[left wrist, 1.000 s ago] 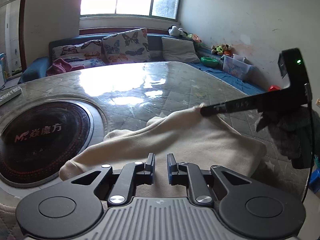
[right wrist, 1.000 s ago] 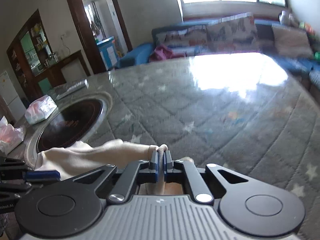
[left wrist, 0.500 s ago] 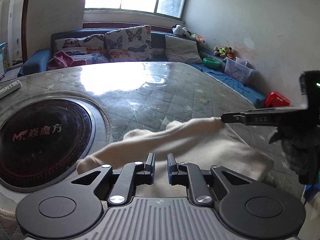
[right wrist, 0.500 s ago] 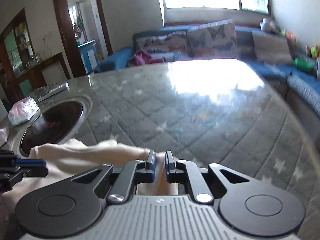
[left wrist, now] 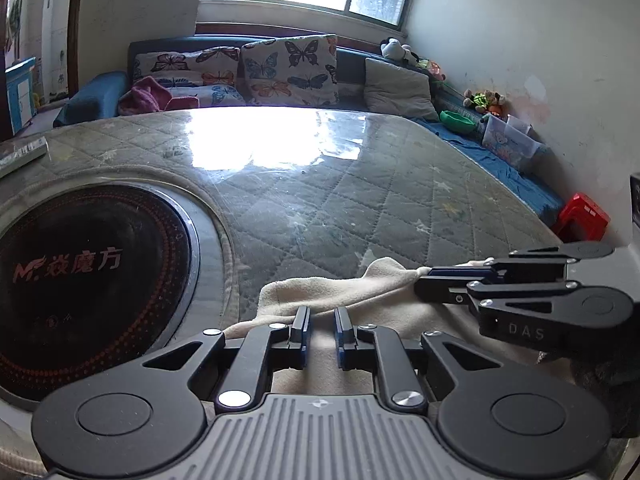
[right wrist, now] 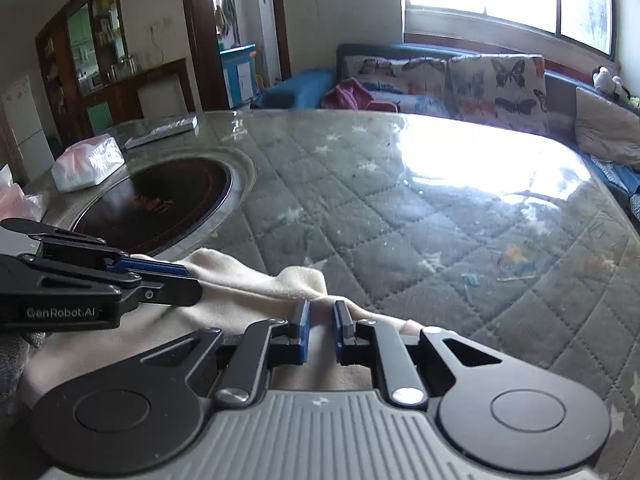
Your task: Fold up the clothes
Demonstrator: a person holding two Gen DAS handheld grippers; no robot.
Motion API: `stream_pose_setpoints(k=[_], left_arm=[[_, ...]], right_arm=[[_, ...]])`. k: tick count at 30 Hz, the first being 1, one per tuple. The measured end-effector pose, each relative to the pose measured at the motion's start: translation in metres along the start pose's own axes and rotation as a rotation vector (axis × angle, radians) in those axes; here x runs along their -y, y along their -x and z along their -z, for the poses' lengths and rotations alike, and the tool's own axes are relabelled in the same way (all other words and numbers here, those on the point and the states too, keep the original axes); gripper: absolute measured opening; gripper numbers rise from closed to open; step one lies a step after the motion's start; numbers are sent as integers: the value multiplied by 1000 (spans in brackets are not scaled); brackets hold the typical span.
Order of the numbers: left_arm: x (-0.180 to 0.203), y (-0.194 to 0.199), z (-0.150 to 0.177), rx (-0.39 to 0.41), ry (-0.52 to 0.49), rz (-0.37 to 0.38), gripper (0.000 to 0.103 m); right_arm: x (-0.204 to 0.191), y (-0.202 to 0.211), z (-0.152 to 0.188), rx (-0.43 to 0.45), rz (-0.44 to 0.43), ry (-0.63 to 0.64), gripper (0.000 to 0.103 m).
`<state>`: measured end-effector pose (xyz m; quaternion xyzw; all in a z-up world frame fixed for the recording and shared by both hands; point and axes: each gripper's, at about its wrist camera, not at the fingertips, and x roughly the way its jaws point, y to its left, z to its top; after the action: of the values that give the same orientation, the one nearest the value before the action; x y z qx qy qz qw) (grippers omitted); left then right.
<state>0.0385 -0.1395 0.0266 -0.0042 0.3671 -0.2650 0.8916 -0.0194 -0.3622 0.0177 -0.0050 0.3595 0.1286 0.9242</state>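
Observation:
A cream fleece garment (left wrist: 360, 292) lies bunched on the quilted table top, near its front edge; it also shows in the right wrist view (right wrist: 256, 288). My left gripper (left wrist: 320, 314) is open, with the cloth lying under and between its fingers. My right gripper (right wrist: 319, 310) is open too, its jaws a small gap apart over a fold of the cloth. In the left wrist view the right gripper (left wrist: 424, 280) comes in from the right with its tips at the garment's edge. In the right wrist view the left gripper (right wrist: 188, 280) comes in from the left over the cloth.
A round black hotplate (left wrist: 80, 272) is set into the table (left wrist: 320, 200) at the left. A white packet (right wrist: 86, 164), a pink bag (right wrist: 16, 204) and a flat box (right wrist: 164, 130) lie beyond it. A sofa with butterfly cushions (left wrist: 288, 68) stands behind; a red stool (left wrist: 584, 216) at right.
My right gripper was shut on the cloth and has opened. Both grippers have come down and towards each other, and the garment has gone from lifted and stretched to bunched on the table.

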Motion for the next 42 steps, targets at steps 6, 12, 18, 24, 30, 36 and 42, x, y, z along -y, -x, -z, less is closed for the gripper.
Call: stream_pose_setpoints(k=[6,12,18,24,30,36,42], left_arm=[[11,30,12,43,-43,30,18],[30,54,36,59,-84,78,19],[31,51,56,31,-70,74,19],[26,71,63,73,-42,63,25],[24,77,77,70,-56,35,25],[31,87,82,96,-102,42,26],[38,88,89,94,-134,28,27]], right_arm=[[0,34,9,13,-8,38,11],[-5,60,32,8,-28,56,11],[-3,68,51,24,-7,32,12],[-5,90,61,59,20,41,12],[3,96,79,55,26,18,12],[1,114,86,67,37,31,12],[5,118,98,35,56,35,12]])
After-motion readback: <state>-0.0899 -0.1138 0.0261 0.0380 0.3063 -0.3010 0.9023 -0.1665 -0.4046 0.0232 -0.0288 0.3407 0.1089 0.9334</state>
